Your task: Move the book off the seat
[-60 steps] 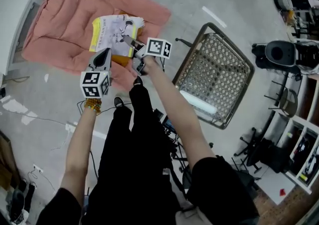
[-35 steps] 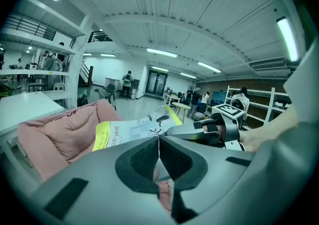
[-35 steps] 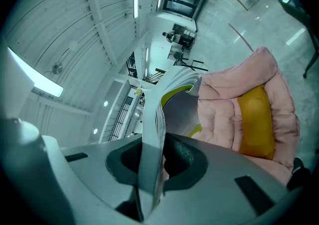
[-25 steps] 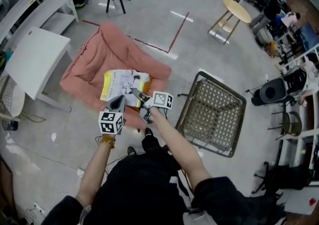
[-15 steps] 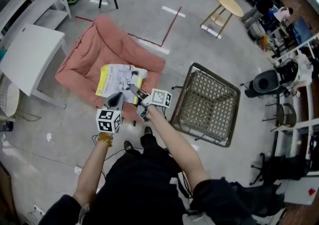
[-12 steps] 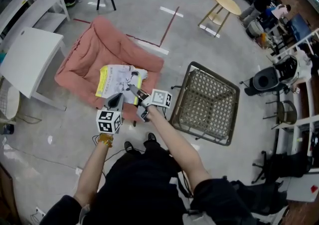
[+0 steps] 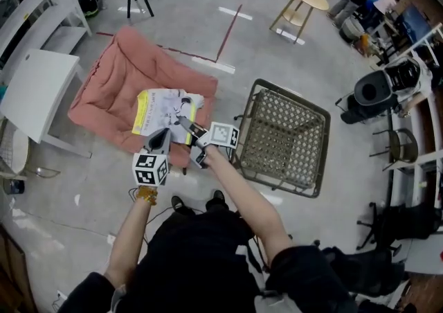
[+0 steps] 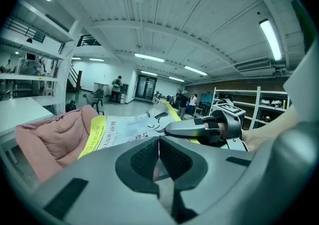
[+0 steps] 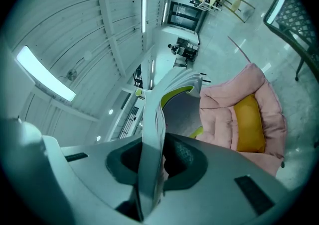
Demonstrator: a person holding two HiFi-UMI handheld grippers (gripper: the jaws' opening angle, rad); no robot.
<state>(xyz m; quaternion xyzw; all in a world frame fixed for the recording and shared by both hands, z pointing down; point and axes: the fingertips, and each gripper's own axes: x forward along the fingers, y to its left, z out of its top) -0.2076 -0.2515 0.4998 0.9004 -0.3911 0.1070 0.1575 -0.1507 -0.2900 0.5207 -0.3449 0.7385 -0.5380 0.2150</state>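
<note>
Thin white softcover book w/ yellow strip down one side: over front part of big pink padded fabric seat, near corner raised toward seat's front edge. Can't tell whether far end rests on seat padding or hangs free.

Right gripper: clamped on book near one corner, page block edge-on between pads, over seat's front. Left gripper: jaws together, nothing seen between pads, tip at seat's front edge, close to book's near edge.

Handling, est.:
- Light, few pages, floppy. Curls and fans out in right gripper view, so prob. sags away from pinch pt.
- Glossy-looking cover, maybe slippery. Risk of inner pages sliding out or creasing if yanked.
- Not fragile otherwise.
- Soft padding under it, so no firm surface on seat to slide along or press against.

Where to hold, est.:
- Best on spine side or deeper in from corner, whole page block between pads, not cover alone.
- Present corner pinch prob. OK for lift, but w/ droop at far end.
- Better w/ second hold by left gripper on opposite edge, to keep flat.
- Slow carry out past seat's front edge, minding grey metal mesh chair right of seat.
</note>
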